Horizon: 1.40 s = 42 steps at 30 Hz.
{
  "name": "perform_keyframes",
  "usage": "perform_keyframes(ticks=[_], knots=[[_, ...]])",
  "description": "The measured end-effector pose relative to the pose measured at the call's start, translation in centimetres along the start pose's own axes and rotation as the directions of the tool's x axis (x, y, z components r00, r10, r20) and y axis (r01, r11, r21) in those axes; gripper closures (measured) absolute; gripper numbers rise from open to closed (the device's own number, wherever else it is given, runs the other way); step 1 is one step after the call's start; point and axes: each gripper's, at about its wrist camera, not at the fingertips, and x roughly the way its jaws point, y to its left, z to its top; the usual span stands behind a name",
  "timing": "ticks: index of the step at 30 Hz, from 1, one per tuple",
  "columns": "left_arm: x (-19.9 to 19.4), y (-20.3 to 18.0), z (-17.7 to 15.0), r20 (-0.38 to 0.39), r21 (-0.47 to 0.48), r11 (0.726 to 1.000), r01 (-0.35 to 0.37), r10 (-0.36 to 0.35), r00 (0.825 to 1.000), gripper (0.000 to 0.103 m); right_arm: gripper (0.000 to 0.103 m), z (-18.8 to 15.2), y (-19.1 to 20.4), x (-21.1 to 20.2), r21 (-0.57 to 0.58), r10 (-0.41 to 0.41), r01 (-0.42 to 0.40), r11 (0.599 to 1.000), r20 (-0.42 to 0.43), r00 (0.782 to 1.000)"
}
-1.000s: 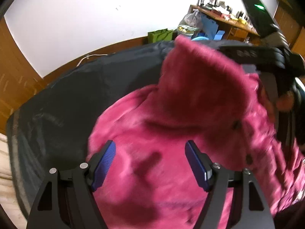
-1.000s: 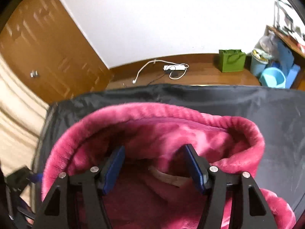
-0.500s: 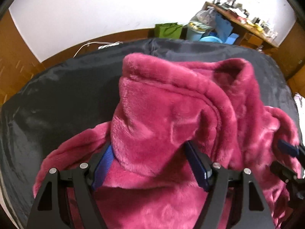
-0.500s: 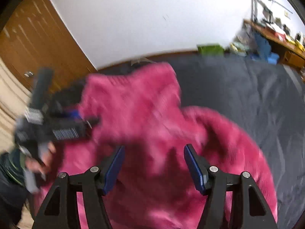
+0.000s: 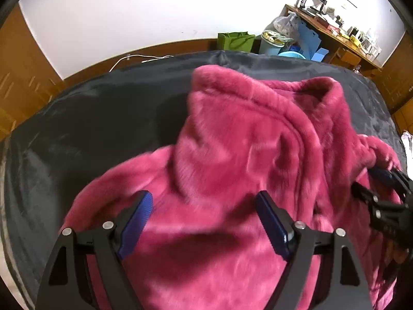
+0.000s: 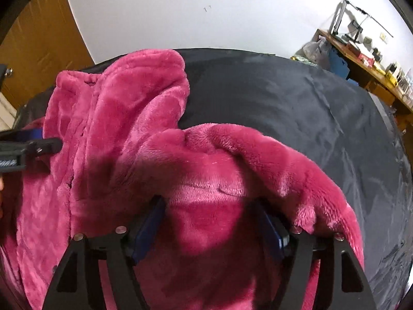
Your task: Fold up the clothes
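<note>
- Left gripper (image 5: pixel 204 208), black with 2 blue ribbed pads, fills the bottom of the left wrist view; its jaws stand wide and are opening, with pink fleece under the gap and neither pad pressing on it.
- Right gripper (image 6: pixel 210 213), of the same make, sits at the bottom of the right wrist view; its jaws are opening too, with a hump of fleece bulging up between them. A fold of fabric drapes over its right finger, so I cannot tell whether the pads touch the cloth.
- The fluffy magenta fleece garment (image 5: pixel 245 139) lies crumpled across the centre and right of the left wrist view, spread on a dark grey smooth sheet (image 5: pixel 85 118). Its thick rolled edge rises toward the upper middle.
- In the right wrist view a rounded flap of the garment stands at upper left.
- At the top of the left wrist view, beyond the sheet: a green paper bag (image 5: pixel 235 40), a pale blue bucket (image 5: pixel 272 44) and a cluttered wooden desk (image 5: pixel 333 32) against a white wall (image 5: pixel 129 10).
</note>
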Motion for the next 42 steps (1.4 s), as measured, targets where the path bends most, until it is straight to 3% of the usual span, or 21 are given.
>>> perform_keyframes(ticks=[5,8,13,19,23,28,33,38,42], knots=[[-4.0,2.5,-3.6,0.008,-0.055,0.998,-0.007,0.008,1.000,0.018,0.029,-1.1,0.2,-4.1,0.013,0.046,-0.046,0.999,0.020,0.999],[-7.1,5.9,-7.6,0.003,-0.124,0.992,-0.034,0.035,0.999,0.018,0.029,-3.0,1.4,-6.3,-0.001,0.092,-0.092,0.996,0.036,0.995],[-10.7,8.1,-13.5,-0.012,-0.221,0.973,-0.063,0.062,0.998,0.018,0.029,-7.4,3.4,-8.0,-0.035,0.187,-0.187,0.982,0.010,0.982],[-12.1,4.8,-20.1,-0.048,-0.251,0.968,-0.026,0.014,0.999,0.018,0.029,-12.1,5.0,-8.9,-0.097,0.240,-0.241,0.966,-0.020,0.971],[-10.8,2.3,-23.2,-0.094,-0.201,0.974,-0.104,0.086,0.992,0.018,0.029,-14.3,5.4,-9.8,-0.115,0.247,-0.247,0.962,-0.020,0.969],[-9.4,2.2,-25.3,-0.105,-0.185,0.943,-0.275,0.259,0.960,0.018,0.029,-17.6,4.6,-10.8,-0.127,0.239,-0.243,0.962,-0.043,0.970],[-9.0,5.6,-25.7,-0.114,-0.289,0.902,-0.321,0.301,0.947,0.018,0.029,-19.7,4.2,-10.2,-0.117,0.227,-0.234,0.965,-0.067,0.972],[-9.7,8.9,-24.5,-0.099,-0.310,0.869,-0.386,0.374,0.922,0.018,0.029,-20.5,3.3,-9.7,-0.089,0.220,-0.226,0.970,-0.075,0.973],[-10.9,12.2,-23.2,-0.087,-0.338,0.813,-0.474,0.474,0.876,0.018,0.029,-20.5,2.5,-9.4,-0.061,0.211,-0.216,0.975,-0.076,0.975]])
